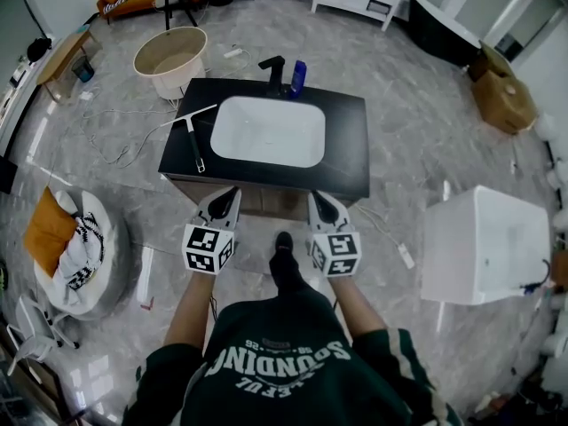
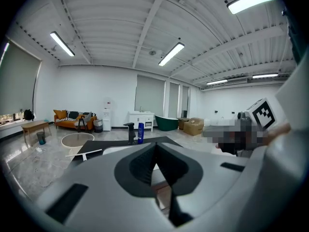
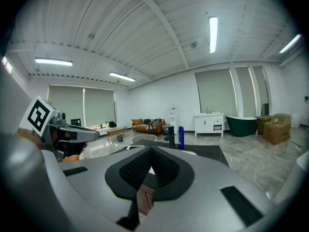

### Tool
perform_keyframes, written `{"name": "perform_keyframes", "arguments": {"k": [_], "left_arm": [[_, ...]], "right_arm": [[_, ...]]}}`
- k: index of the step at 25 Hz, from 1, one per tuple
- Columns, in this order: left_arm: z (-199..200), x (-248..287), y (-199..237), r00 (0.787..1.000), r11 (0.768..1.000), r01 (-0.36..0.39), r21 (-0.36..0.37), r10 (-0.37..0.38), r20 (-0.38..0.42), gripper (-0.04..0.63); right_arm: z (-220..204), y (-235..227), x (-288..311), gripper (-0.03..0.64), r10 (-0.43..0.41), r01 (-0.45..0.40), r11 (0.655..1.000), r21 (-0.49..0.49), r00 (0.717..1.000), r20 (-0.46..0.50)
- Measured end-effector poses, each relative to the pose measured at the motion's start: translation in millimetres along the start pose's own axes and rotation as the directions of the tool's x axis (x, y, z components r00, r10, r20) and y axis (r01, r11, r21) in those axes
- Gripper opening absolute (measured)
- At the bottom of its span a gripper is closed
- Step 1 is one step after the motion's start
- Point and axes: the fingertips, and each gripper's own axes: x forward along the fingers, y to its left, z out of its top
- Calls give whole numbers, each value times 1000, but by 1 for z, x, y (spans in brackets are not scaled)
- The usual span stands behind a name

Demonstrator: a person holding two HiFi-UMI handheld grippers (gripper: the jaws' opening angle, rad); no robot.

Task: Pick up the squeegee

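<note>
The squeegee (image 1: 193, 137) lies on the left end of the black vanity counter (image 1: 351, 145), its white blade toward the far side and its black handle pointing toward me. In the left gripper view the squeegee (image 2: 85, 152) shows low at the left, ahead of the jaws. My left gripper (image 1: 230, 199) hovers in front of the counter's near edge, shut and empty, to the near right of the squeegee. My right gripper (image 1: 320, 202) is level with it further right, jaws also together with nothing between them. Both point at the counter, as the left gripper (image 2: 155, 147) and right gripper (image 3: 151, 151) show in their own views.
A white sink basin (image 1: 268, 131) fills the counter's middle, with a black faucet (image 1: 274, 69) and a blue bottle (image 1: 296, 78) behind it. A round beige tub (image 1: 171, 59) stands on the floor beyond the left end. A white box (image 1: 485, 243) sits to the right. Cables trail on the floor.
</note>
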Motion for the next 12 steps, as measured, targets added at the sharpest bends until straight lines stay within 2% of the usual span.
{"name": "perform_keyframes", "arguments": {"k": [12], "left_arm": [[45,130,83,997,997,-71,-44,69,-37,2]], "right_arm": [[52,-62,158,2,94,-95,995,-14,995,-43]]}}
